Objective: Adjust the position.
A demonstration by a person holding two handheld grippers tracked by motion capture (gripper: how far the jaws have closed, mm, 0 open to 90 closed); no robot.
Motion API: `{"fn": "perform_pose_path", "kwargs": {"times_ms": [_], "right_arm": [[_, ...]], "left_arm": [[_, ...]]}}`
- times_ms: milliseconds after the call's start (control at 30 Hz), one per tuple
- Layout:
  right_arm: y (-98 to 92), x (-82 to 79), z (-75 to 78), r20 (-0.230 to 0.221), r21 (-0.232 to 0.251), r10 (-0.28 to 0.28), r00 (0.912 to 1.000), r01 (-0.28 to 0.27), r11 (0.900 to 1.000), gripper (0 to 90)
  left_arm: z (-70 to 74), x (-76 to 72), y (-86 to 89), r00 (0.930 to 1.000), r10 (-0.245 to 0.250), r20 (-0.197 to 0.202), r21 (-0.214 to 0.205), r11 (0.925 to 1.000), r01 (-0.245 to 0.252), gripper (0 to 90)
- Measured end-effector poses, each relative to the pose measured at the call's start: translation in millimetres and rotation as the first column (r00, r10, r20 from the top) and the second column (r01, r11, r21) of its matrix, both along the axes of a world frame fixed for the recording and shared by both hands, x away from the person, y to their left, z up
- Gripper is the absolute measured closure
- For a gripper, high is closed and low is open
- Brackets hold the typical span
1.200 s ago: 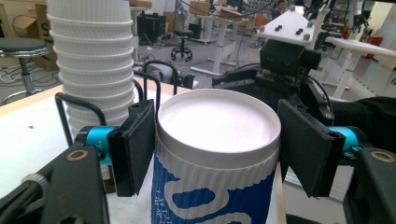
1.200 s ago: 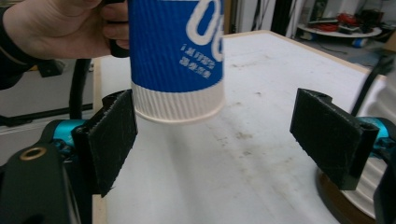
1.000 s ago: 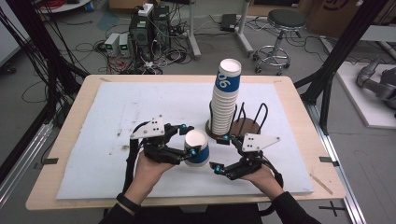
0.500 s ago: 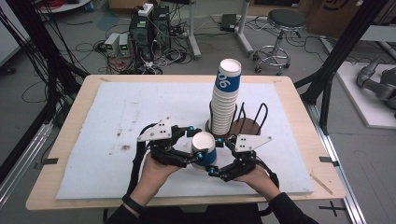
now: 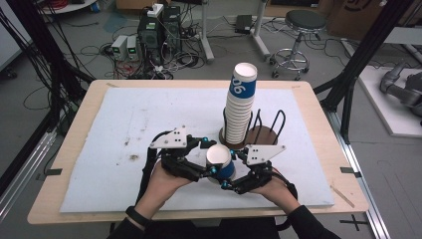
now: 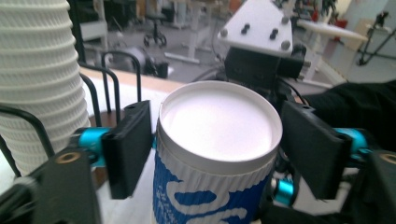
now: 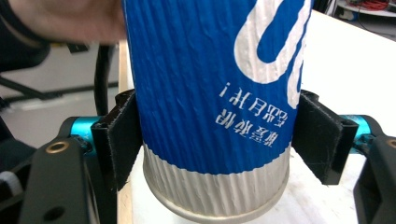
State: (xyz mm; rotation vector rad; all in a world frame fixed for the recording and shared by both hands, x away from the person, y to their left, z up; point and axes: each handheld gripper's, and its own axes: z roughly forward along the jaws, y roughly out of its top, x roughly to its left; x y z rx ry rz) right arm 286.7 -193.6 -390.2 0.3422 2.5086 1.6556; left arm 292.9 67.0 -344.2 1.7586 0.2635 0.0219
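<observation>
Currently: one blue-and-white paper cup (image 5: 220, 162) between both claws. Right gripper (image 7: 217, 135) (jaws just closing) clamps its lower wall; left gripper (image 6: 219, 144), jaws just opening, stands slightly clear near its rim. Cup stack (image 5: 240, 104) beyond.

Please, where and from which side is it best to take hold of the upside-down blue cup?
Grip the blue cup on its ribbed side wall, coming in level from the person's side, with the tongs' pads on opposite sides. Its closed base faces up, so the top offers no edge to pinch, and the stack of cups stands close behind it.
</observation>
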Motion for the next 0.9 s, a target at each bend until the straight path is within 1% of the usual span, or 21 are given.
{"fn": "perform_pose_path", "kwargs": {"times_ms": [33,67,100,167,233,267,300,367,400,433,467,533,567,600,667,700,733,767,800,833,900], "right_arm": [[-0.4,0.4,2.0,0.009,-0.021,0.009,0.9999,-0.009,0.9997,24.1],[-0.5,0.4,3.2,0.018,-0.034,0.011,0.9998,-0.011,0.9994,24.2],[-0.4,0.0,5.5,0.028,-0.061,0.017,0.9995,-0.016,0.9980,24.4],[0.2,-0.8,7.7,0.029,-0.098,0.028,0.9992,-0.025,0.9948,24.4],[1.0,-0.8,8.8,0.044,-0.133,0.038,0.9983,-0.032,0.9906,24.5],[2.1,-2.0,9.3,0.047,-0.163,0.051,0.9976,-0.043,0.9857,24.5],[2.6,-3.6,9.8,0.035,-0.182,0.055,0.9979,-0.048,0.9822,24.5],[4.3,-5.3,10.6,0.042,-0.213,0.069,0.9967,-0.059,0.9753,24.5],[5.2,-6.2,10.8,0.042,-0.227,0.071,0.9966,-0.060,0.9721,24.4],[6.0,-6.6,11.0,0.047,-0.240,0.073,0.9962,-0.060,0.9690,24.1],[6.4,-7.0,11.0,0.047,-0.247,0.077,0.9960,-0.063,0.9670,23.2],[6.3,-6.6,10.0,0.043,-0.251,0.081,0.9958,-0.068,0.9657,21.4],[5.1,-6.0,10.0,0.039,-0.243,0.080,0.9961,-0.068,0.9677,20.5],[3.8,-5.5,10.4,0.037,-0.230,0.078,0.9963,-0.067,0.9710,19.7],[-2.1,-3.1,12.8,0.037,-0.171,0.072,0.9967,-0.065,0.9831,18.4],[-5.7,-1.1,14.4,0.036,-0.141,0.069,0.9970,-0.063,0.9880,18.3],[-9.7,0.1,16.0,0.032,-0.110,0.060,0.9977,-0.057,0.9923,18.3],[-12.7,0.7,17.0,0.029,-0.084,0.050,0.9983,-0.047,0.9953,17.2],[-17.2,1.8,17.8,0.021,-0.048,0.031,0.9993,-0.030,0.9984,15.0],[-20.5,2.8,18.0,0.011,-0.026,0.020,0.9997,-0.019,0.9995,15.1],[-25.7,4.1,17.7,-0.005,0.009,0.011,0.9999,-0.011,0.9999,15.0]], "left_arm": [[1.6,0.0,0.3,1.0000,-0.007,0.000,0.019,0.9998,0.007,24.1],[5.0,-0.2,0.0,0.9998,-0.018,0.001,0.061,0.9980,0.018,24.1],[6.9,-0.5,-0.9,0.9997,-0.025,0.001,0.087,0.9959,0.025,23.9],[9.8,-1.6,-3.2,0.9992,-0.039,0.003,0.148,0.9882,0.038,22.6],[12.1,-4.0,-6.1,0.9988,-0.038,0.030,0.207,0.9779,0.031,22.6],[12.3,-4.8,-7.4,0.9987,-0.040,0.031,0.223,0.9743,0.032,22.6],[12.3,-5.4,-8.9,0.9983,-0.044,0.038,0.245,0.9689,0.033,22.6],[10.6,-6.5,-12.5,0.9973,-0.055,0.049,0.281,0.9591,0.039,22.6],[9.2,-6.9,-14.3,0.9969,-0.064,0.046,0.288,0.9564,0.049,23.4],[7.8,-6.8,-15.7,0.9952,-0.085,0.047,0.298,0.9523,0.068,27.0],[6.5,-7.4,-16.6,0.9948,-0.087,0.053,0.302,0.9510,0.067,28.7],[5.3,-5.8,-16.1,0.9948,-0.091,0.046,0.292,0.9535,0.073,28.7],[5.0,-5.3,-15.1,0.9949,-0.089,0.047,0.281,0.9570,0.073,28.8],[4.8,-4.7,-13.4,0.9946,-0.090,0.052,0.262,0.9622,0.073,28.9],[4.6,-3.6,-9.0,0.9949,-0.078,0.064,0.206,0.9765,0.063,29.0],[4.9,-3.0,-6.4,0.9956,-0.068,0.064,0.180,0.9821,0.055,29.1],[5.3,-2.3,-4.3,0.9960,-0.062,0.064,0.159,0.9860,0.052,29.1],[6.0,-1.3,-0.6,0.9964,-0.055,0.065,0.115,0.9922,0.047,29.2],[6.7,-0.6,2.5,0.9969,-0.046,0.065,0.083,0.9958,0.040,29.2],[7.3,-0.5,5.0,0.9975,-0.035,0.062,0.051,0.9982,0.032,29.3],[8.2,-0.8,8.5,0.9975,-0.028,0.064,0.008,0.9996,0.027,29.4]]}}
